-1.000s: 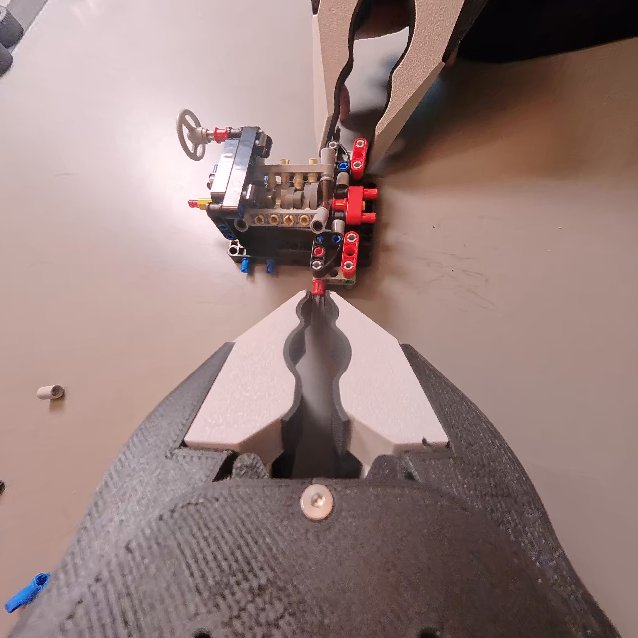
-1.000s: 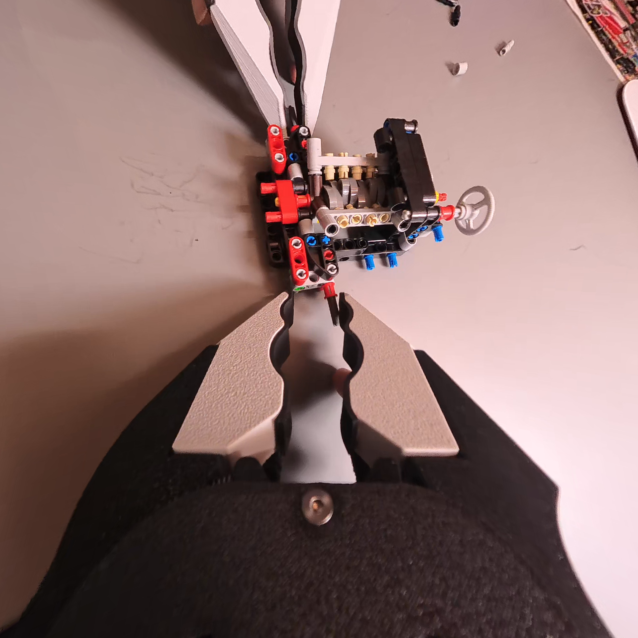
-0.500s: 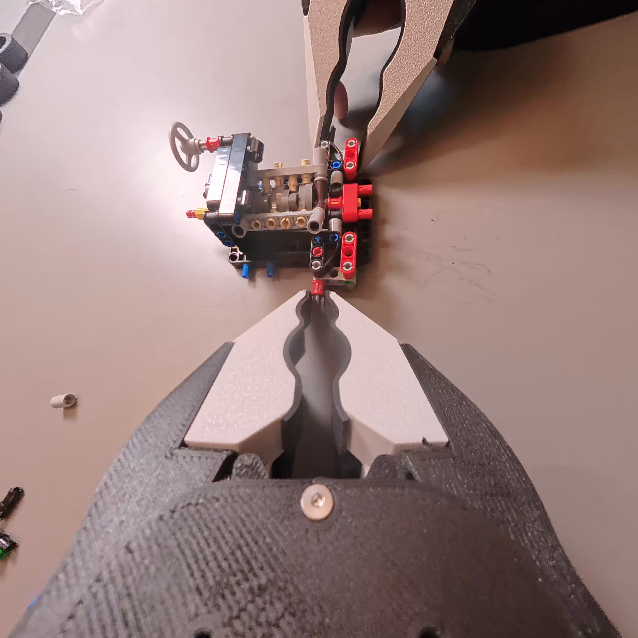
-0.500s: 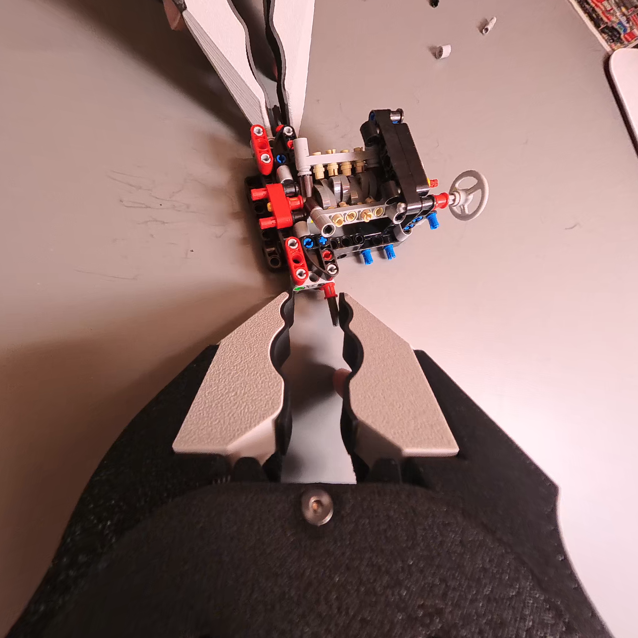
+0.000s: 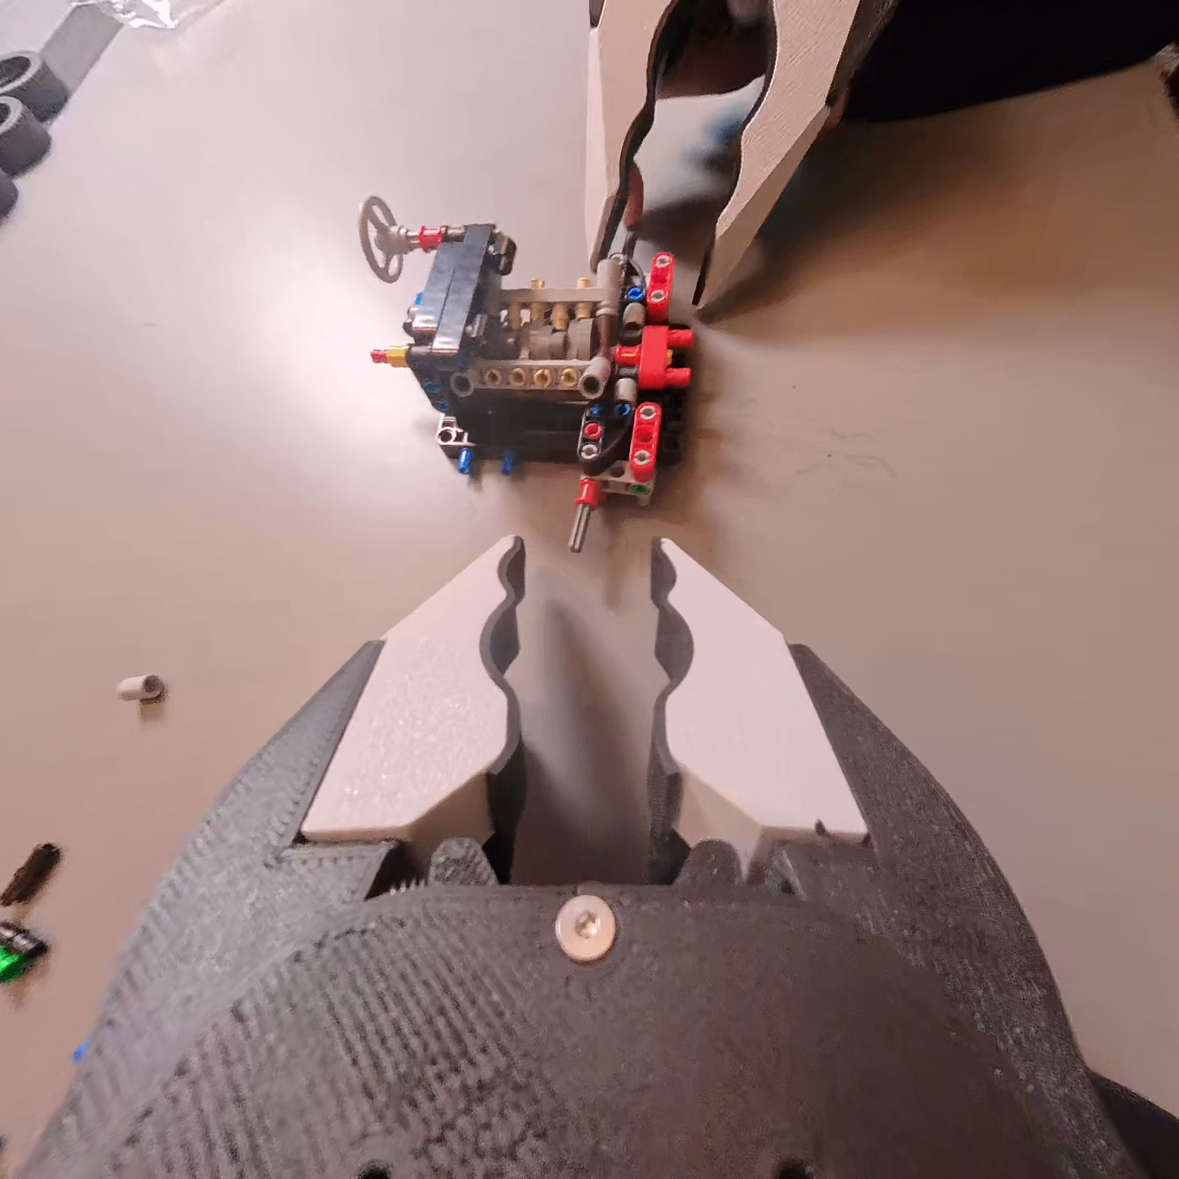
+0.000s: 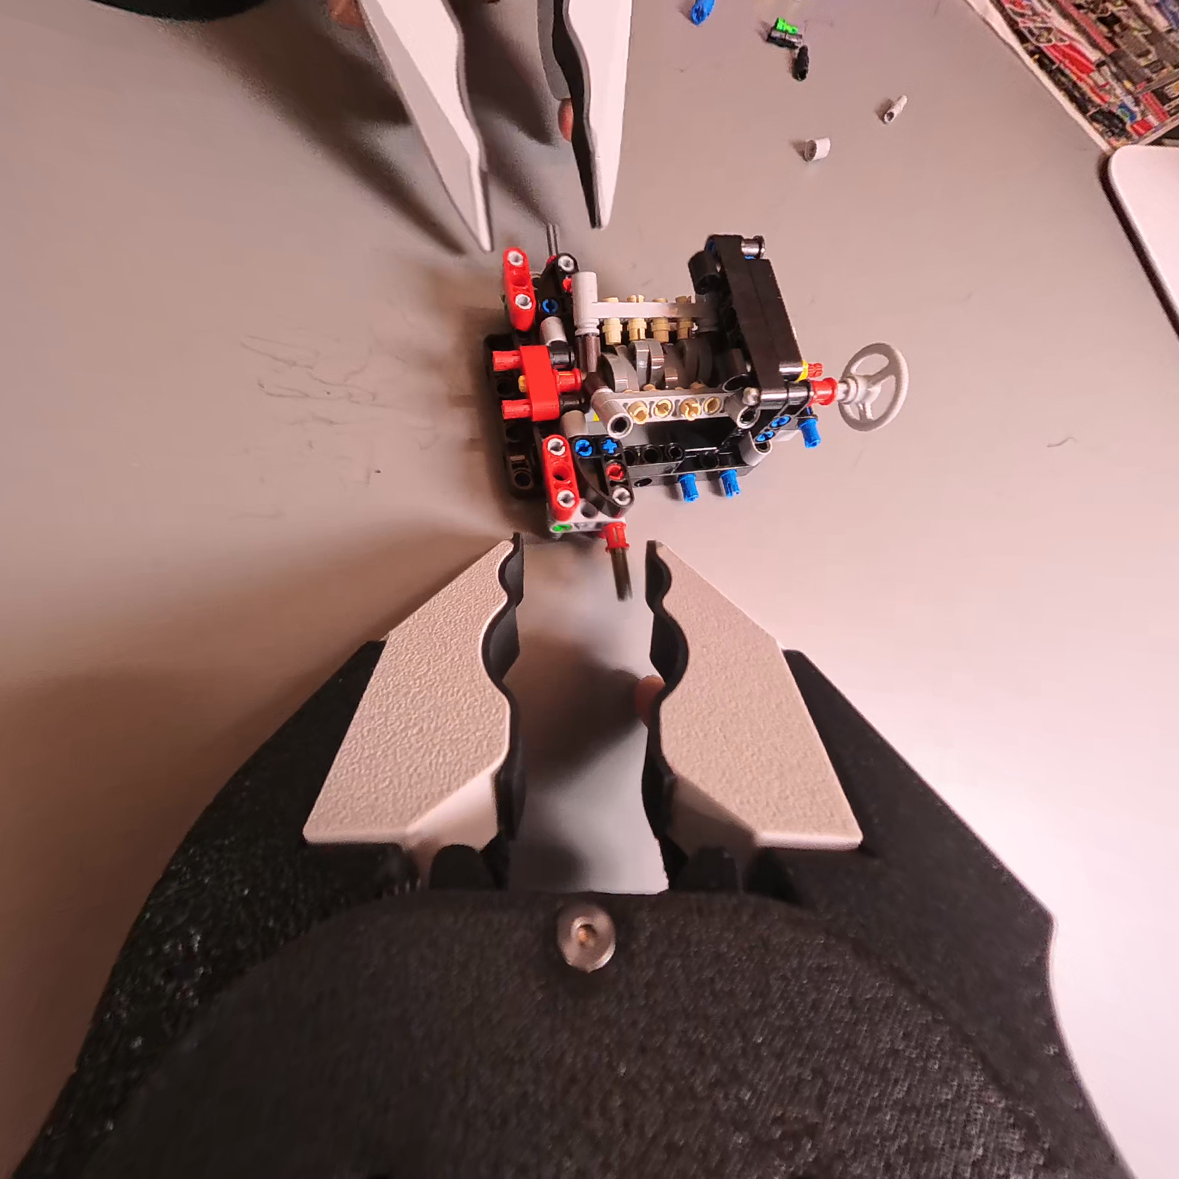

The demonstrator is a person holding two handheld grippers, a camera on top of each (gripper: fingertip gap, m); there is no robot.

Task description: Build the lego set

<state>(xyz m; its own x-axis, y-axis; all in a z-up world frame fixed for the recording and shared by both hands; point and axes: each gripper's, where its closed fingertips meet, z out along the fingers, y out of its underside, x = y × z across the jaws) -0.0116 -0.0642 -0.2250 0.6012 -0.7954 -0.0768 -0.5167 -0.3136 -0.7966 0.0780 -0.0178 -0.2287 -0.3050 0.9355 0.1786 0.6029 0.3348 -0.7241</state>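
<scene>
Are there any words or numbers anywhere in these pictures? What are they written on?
Colourful printed sheet at the far right edge of the table, right wrist view: it has printing on it, but too small and blurred to read.
Lego model: no words or numbers visible.
Loose pieces: none visible.

— Left claw [image 5: 584, 548]?
— Fingers spread apart, nothing between them, tips low and pointing forward.
— Right claw [image 6: 584, 548]?
— Parted as well, gripping nothing. The two face each other tip to tip, near but apart.
</scene>
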